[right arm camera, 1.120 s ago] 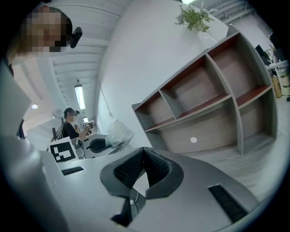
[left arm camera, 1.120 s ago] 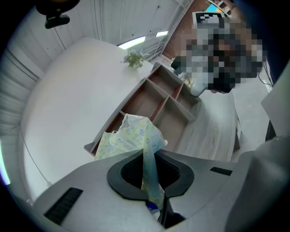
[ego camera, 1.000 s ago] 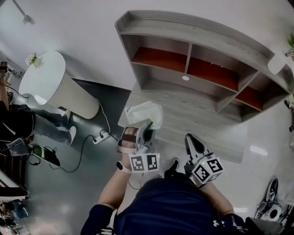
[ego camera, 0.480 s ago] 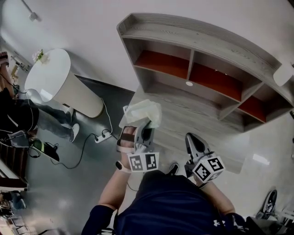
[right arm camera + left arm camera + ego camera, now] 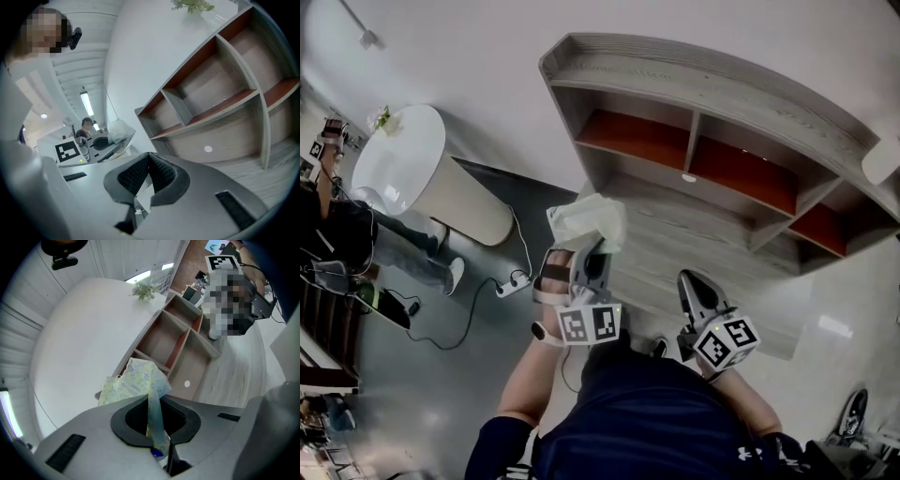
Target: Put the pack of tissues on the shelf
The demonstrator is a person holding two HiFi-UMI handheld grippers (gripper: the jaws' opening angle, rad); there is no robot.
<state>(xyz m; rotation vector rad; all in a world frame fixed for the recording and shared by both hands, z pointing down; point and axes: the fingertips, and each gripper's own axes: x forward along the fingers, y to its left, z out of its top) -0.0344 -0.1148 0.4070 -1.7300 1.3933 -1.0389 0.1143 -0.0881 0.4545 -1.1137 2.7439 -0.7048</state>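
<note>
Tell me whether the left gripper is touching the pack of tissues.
Touching. In the left gripper view, the left gripper pinches the pack of tissues by its wrapper.

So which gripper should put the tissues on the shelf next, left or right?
Probably left. The left gripper holds the pack of tissues pinched in its jaws, facing the shelf. The right gripper has shut, empty jaws.

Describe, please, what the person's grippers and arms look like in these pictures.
The left gripper and right gripper have smooth grey bodies that taper to two jaws lined with black pads, ribbed on the right one. Each carries a white cube with black square markers. The person wears a dark short-sleeved shirt and a light band on the left wrist.
</note>
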